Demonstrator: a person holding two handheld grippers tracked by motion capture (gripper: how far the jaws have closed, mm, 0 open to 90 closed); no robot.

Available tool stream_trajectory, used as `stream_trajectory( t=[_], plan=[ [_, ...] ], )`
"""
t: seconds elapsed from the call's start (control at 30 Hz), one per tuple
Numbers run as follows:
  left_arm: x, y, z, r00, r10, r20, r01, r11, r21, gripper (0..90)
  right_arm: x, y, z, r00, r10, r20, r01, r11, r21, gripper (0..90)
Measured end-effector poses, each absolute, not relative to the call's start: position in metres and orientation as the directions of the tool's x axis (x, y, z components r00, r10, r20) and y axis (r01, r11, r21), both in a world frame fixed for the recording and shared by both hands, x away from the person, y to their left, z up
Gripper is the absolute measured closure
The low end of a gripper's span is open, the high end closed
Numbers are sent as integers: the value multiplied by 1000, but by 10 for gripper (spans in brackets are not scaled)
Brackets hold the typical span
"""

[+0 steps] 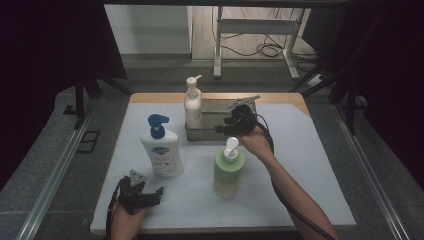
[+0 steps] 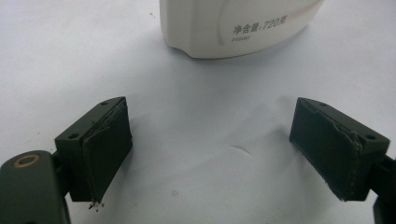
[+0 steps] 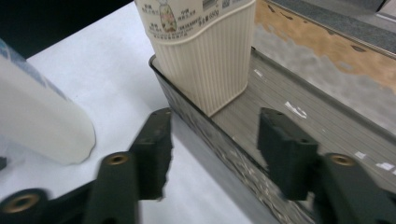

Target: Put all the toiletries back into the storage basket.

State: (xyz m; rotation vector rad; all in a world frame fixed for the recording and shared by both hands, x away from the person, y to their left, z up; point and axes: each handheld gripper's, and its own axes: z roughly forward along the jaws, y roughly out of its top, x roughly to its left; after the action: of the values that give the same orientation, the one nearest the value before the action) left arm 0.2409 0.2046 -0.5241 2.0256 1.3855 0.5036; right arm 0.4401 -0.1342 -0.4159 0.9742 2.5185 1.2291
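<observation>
The right gripper (image 1: pixel 225 127) is over the near edge of the grey metal tray (image 1: pixel 220 135) at the back of the table. Its two black jaws are apart and nothing is between them. In the right gripper view, one jaw hangs over the white table top (image 3: pixel 107 88) and the other over the tray floor (image 3: pixel 299 93), with the tray wall under the gap. Just past the jaws, the cream ribbed pump bottle (image 3: pixel 205 60) stands upright in the left end of the tray, touching nothing but the tray.

The left gripper (image 1: pixel 150 196) rests low near the front left of the table. Its jaws are wide apart and hold nothing.

Just past it stands the white pump bottle with the blue top (image 1: pixel 161 147). The green pump bottle with the white top (image 1: pixel 228 170) stands near the middle, close to the person's right hand (image 1: pixel 256 142).
</observation>
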Motion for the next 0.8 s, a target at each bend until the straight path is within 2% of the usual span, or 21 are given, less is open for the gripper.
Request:
stream_trajectory(
  t=[0.43,0.8],
  plan=[
    [241,205,-524,375,926,-35,688,-253,680,124,421,-165,-417,-795,597,107,457,474,752,248],
    [241,205,-524,375,926,-34,688,-253,680,124,398,-192,-422,-807,586,79,432,493,756,152]
  ],
)
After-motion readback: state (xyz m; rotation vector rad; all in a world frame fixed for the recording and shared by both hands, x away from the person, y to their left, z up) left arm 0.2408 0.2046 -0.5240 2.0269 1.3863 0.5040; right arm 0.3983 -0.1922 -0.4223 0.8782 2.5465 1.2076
